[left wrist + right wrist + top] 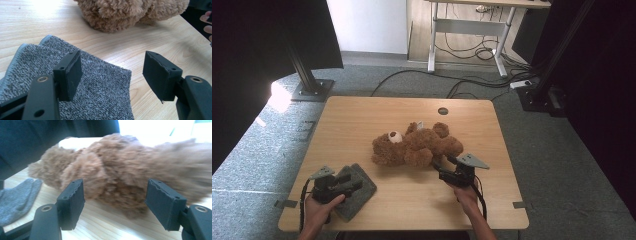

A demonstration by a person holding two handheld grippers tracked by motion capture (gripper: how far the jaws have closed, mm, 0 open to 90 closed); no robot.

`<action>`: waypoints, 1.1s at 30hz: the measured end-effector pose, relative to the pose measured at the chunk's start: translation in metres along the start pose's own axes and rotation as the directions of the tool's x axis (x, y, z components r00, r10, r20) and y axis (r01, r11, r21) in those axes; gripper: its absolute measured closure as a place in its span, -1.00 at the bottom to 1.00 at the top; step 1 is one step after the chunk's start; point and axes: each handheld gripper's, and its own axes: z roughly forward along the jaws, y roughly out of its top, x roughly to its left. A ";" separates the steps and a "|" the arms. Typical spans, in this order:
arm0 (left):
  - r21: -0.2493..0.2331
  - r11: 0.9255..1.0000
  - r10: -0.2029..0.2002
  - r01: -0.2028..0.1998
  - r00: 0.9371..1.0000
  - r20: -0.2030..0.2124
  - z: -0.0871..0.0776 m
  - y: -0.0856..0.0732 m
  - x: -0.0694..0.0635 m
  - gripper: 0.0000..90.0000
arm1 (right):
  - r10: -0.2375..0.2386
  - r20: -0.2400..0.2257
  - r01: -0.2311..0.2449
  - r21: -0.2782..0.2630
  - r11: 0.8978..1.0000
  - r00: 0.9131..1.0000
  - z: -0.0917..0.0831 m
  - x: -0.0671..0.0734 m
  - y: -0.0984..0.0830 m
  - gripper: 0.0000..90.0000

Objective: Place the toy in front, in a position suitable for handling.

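Note:
A brown teddy bear (pixel 417 145) lies on its side in the middle of the wooden table (pixel 362 115). My right gripper (pixel 443 164) sits just in front of the bear's lower body, open. In the right gripper view the bear (pixel 120 170) lies beyond the right gripper (pixel 115 197), with nothing between the pads. A folded grey cloth (pixel 364 192) rests at the front left. My left gripper (pixel 354 181) hovers over it, open. In the left gripper view the cloth (pixel 100 87) lies beneath the spread jaws of the left gripper (pixel 112 70), and the bear (pixel 130 12) lies farther off.
A round cable hole (pixel 442 111) sits near the table's far edge. Beyond the table are a white desk frame (pixel 432 45), floor cables (pixel 472 52) and black stands (pixel 307 75). The fingers of the person's other hand (pixel 206 22) show at the right edge of the left gripper view.

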 end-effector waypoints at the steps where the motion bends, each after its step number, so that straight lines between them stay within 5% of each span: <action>1: 0.002 1.000 0.002 -0.002 1.000 -0.008 0.000 0.000 0.000 -0.36 | 0.010 0.013 -0.010 -0.004 1.000 1.000 -0.004 -0.006 -0.001 -0.32; 4: 0.033 0.999 0.021 -0.019 0.998 -0.067 -0.002 0.001 -0.001 -0.49 | 0.033 0.029 -0.032 -0.012 0.999 0.999 -0.010 -0.015 -0.003 -0.32; 8: 0.080 0.996 0.042 -0.035 0.995 -0.088 0.000 -0.001 0.001 -0.66 | 0.040 0.043 -0.040 -0.014 0.999 0.998 -0.013 -0.021 -0.005 -0.32; 11: 0.167 0.984 0.080 -0.061 0.991 -0.110 0.008 -0.005 0.001 -0.78 | 0.044 0.050 -0.043 -0.014 0.999 0.998 -0.013 -0.022 -0.006 -0.32; 12: 0.212 0.974 0.110 -0.079 0.984 -0.142 0.014 -0.009 0.001 -0.86 | 0.042 0.053 -0.041 -0.011 0.999 0.998 -0.013 -0.023 -0.006 -0.32; 13: 0.212 0.974 0.110 -0.079 0.984 -0.142 0.014 -0.009 0.001 -0.89 | 0.040 0.053 -0.039 -0.009 0.999 0.998 -0.012 -0.023 -0.007 -0.32; 14: 0.233 0.968 0.130 -0.089 0.977 -0.170 0.015 -0.011 0.000 -0.90 | 0.037 0.055 -0.037 -0.007 0.999 0.998 -0.012 -0.023 -0.007 -0.32; 17: 0.246 0.966 0.128 -0.086 0.978 -0.164 0.017 -0.013 -0.001 -0.94 | 0.033 0.061 -0.033 0.000 0.999 0.998 -0.012 -0.023 -0.008 -0.32; 21: 0.288 0.951 0.160 -0.110 0.975 -0.157 0.026 -0.015 -0.006 -1.00 | 0.040 0.073 -0.041 0.009 0.999 0.997 -0.011 -0.025 -0.010 -0.31; 24: 0.307 0.943 0.190 -0.130 0.966 -0.176 0.032 -0.017 -0.010 -1.00 | 0.042 0.076 -0.043 0.012 0.999 0.996 -0.011 -0.026 -0.010 -0.31; 25: 0.314 0.938 0.211 -0.145 0.960 -0.186 0.034 -0.018 -0.012 -1.00 | 0.047 0.082 -0.048 0.016 0.999 0.995 -0.010 -0.026 -0.011 -0.31; 26: 0.330 0.928 0.251 -0.173 0.945 -0.211 0.038 -0.019 -0.015 -1.00 | 0.050 0.085 -0.052 0.019 0.998 0.995 -0.010 -0.027 -0.011 -0.31; 28: 0.339 0.924 0.262 -0.177 0.939 -0.224 0.040 -0.019 -0.017 -1.00 | 0.051 0.086 -0.053 0.021 0.998 0.995 -0.009 -0.027 -0.011 -0.31; 33: 0.329 0.929 0.256 -0.170 0.938 -0.236 0.039 -0.017 -0.016 -0.92 | 0.044 0.093 -0.047 0.035 0.998 0.995 -0.008 -0.025 -0.013 -0.30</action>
